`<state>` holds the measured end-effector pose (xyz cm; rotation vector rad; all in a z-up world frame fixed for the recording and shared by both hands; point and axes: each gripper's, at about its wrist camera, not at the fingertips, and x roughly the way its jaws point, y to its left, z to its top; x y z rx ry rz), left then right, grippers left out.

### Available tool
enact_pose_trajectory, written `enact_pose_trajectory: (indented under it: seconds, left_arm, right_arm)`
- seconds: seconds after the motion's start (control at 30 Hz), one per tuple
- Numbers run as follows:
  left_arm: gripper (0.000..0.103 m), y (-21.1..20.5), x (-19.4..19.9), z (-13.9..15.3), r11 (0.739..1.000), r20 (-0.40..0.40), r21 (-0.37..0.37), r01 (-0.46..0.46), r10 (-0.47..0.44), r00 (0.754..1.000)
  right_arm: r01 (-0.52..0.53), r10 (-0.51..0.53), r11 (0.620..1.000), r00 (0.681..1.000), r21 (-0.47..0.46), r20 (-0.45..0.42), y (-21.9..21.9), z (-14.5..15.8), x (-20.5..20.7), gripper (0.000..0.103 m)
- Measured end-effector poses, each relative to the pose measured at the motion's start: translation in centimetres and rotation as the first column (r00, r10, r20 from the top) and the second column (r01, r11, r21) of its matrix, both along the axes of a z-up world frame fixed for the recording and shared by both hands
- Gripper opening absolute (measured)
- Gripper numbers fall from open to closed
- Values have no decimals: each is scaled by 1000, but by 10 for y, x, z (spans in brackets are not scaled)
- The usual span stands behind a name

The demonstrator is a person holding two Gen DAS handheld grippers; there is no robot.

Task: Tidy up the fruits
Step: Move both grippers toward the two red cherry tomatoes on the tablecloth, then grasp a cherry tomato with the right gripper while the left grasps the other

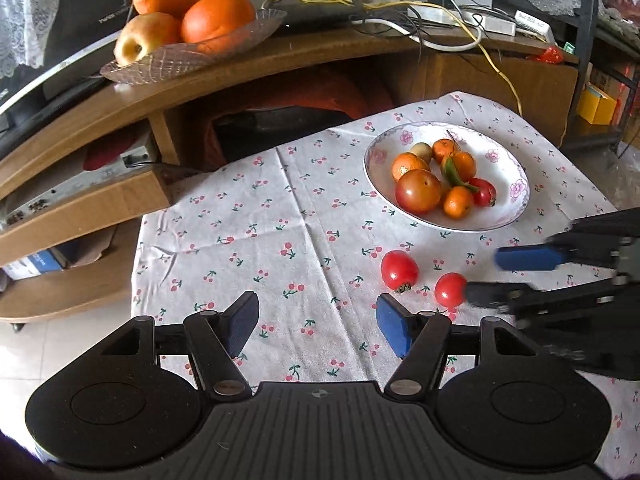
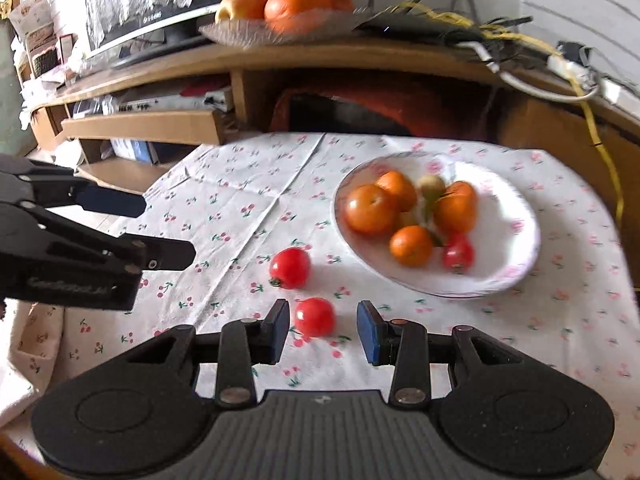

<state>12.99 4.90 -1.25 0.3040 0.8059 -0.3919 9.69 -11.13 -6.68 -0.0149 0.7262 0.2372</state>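
Note:
Two red tomatoes lie loose on the cherry-print tablecloth: one (image 1: 399, 270) (image 2: 289, 268) further out, the other (image 1: 451, 289) (image 2: 315, 317) between the fingers of my right gripper (image 2: 324, 332) (image 1: 484, 276). That gripper is open, and its left pad sits close to the tomato without clamping it. A white flower-rimmed bowl (image 1: 376, 160) (image 2: 512, 216) behind them holds several small oranges, a large orange-red tomato and a small red one. My left gripper (image 1: 318, 326) (image 2: 168, 228) hovers open over bare cloth, left of the tomatoes, with nothing between its fingers.
A glass dish (image 1: 192, 52) (image 2: 280, 28) with oranges and an apple stands on the wooden TV stand (image 1: 320, 52) behind the table. Cables and a router (image 1: 400, 12) lie on the stand's right part. The table's left edge (image 1: 138, 264) drops to the floor.

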Motion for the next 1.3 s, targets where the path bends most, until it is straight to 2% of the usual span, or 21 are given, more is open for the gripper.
enact_pose_trajectory:
  seconds: [0.17,0.2,0.23,0.37,0.5,0.7,0.77,0.87,0.9,1.07,1.2,1.3]
  left_arm:
    - [72,1,2,-5,1000,-1,-1,23,-23,1000]
    - [72,1,3,-6,1000,-1,-2,25,-25,1000]
    - [71,0,4,-7,1000,0,-2,29,-29,1000]
    - [66,-9,12,-12,999,-4,-20,44,-44,999]
    - [58,-29,24,-24,997,-49,-37,64,-66,997]
    - [51,-63,40,-47,997,-87,-26,73,-75,993]
    - [48,-69,44,-54,998,-103,-10,64,-64,993]
    - [42,-66,44,-56,998,-110,-34,54,-57,992]
    - [37,-65,43,-55,998,-111,-34,55,-58,992]
    - [36,-54,27,-52,999,-124,-8,37,-38,992]
    - [36,-48,-3,-44,997,-138,26,69,-64,988]
    - [36,-45,-31,-37,995,-135,33,97,-92,986]
  right_arm:
    - [-25,23,999,999,-31,-38,15,-16,17,38]
    - [-13,12,999,999,-46,-35,17,-18,19,36]
    - [-5,3,998,999,-63,-32,17,-20,20,30]
    - [-3,1,999,999,-44,-48,7,-17,18,29]
    - [27,-30,998,998,-54,-59,-11,-14,0,28]
    - [82,-83,996,995,-30,-61,-39,2,-40,28]
    - [102,-103,995,993,-16,-65,-47,7,-54,28]
    - [121,-121,993,990,-6,-71,-55,9,-70,28]
    - [124,-124,992,990,0,-72,-57,9,-73,28]
    - [116,-115,993,991,2,-73,-60,7,-71,28]
    - [93,-93,996,993,0,-77,-60,6,-74,28]
    - [80,-83,996,993,-41,-79,-58,-1,-78,28]
